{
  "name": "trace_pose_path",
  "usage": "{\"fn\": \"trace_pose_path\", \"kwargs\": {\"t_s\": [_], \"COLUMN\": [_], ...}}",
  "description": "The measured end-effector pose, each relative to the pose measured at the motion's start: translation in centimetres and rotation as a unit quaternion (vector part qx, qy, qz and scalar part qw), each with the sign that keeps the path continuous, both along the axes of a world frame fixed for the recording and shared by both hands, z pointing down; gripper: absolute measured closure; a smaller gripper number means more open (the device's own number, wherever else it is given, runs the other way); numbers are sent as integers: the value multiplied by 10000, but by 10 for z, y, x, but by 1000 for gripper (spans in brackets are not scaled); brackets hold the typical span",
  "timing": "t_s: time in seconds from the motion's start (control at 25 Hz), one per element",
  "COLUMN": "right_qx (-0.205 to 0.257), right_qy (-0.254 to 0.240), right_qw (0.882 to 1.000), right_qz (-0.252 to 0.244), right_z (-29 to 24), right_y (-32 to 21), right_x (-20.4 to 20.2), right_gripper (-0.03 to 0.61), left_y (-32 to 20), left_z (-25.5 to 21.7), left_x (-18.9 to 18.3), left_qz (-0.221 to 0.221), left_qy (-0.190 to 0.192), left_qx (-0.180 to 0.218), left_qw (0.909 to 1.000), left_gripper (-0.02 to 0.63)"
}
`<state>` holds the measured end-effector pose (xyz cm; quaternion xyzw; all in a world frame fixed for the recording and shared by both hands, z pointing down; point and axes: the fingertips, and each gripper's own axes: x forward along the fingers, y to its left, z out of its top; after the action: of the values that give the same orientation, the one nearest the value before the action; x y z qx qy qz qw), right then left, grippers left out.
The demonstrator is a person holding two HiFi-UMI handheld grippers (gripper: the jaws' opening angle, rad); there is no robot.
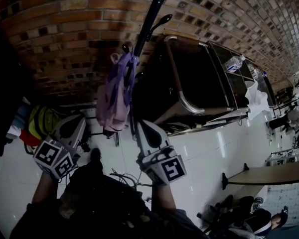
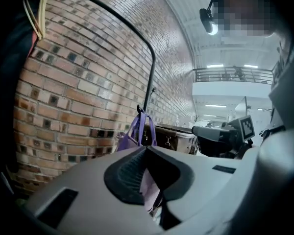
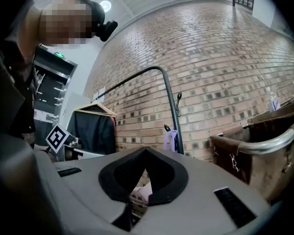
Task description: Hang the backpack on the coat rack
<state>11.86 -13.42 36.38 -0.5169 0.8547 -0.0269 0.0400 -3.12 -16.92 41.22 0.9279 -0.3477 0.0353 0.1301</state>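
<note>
Backpack (image 1: 114, 97) hung upright off coat rack (image 1: 150, 18), just above/btwn your claws. Left claw (image 1: 78, 121) and right claw (image 1: 141, 125) both clenched, empty; right prob nearer.

Head cam looked steeply down over left tool (image 1: 75, 122), right tool (image 1: 143, 128). Tool cams sat close behind their jaws, facing brick wall (image 2: 63, 82). All three shared backpack (image 1: 115, 101) on rack (image 1: 149, 19).

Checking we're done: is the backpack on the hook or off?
On: the purple backpack hangs by its straps from the coat rack.
</note>
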Motion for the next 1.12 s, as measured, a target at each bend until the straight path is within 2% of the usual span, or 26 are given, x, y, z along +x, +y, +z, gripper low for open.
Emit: {"fn": "trace_pose_path", "kwargs": {"t_s": [0.16, 0.4, 0.52, 0.64, 0.84, 1.12], "right_qx": [126, 64, -51, -222, -392, -499], "right_qy": [-20, 48, 70, 106, 55, 143], "right_qw": [9999, 10000, 10000, 9996, 9991, 9986], "right_qz": [19, -50, 8, 106, 180, -13], "right_z": [3, 16, 23, 30, 35, 39], "right_y": [44, 111, 142, 168, 200, 225], "right_x": [7, -1, 3, 12, 21, 9], "right_gripper": [563, 563, 565, 563, 565, 565], "left_y": [54, 119, 149, 172, 204, 234], "left_z": [-12, -6, -2, -1, -10, -21], "left_x": [8, 1, 8, 18, 26, 13], "left_qz": [64, -44, 39, 140, 155, -18], "left_qy": [51, 65, 82, 132, 140, 74], "left_qx": [227, 209, 126, 19, 135, 239], "left_qw": [9997, 9998, 9999, 9998, 9997, 9997], "left_gripper": [600, 600, 600, 600, 600, 600]}}
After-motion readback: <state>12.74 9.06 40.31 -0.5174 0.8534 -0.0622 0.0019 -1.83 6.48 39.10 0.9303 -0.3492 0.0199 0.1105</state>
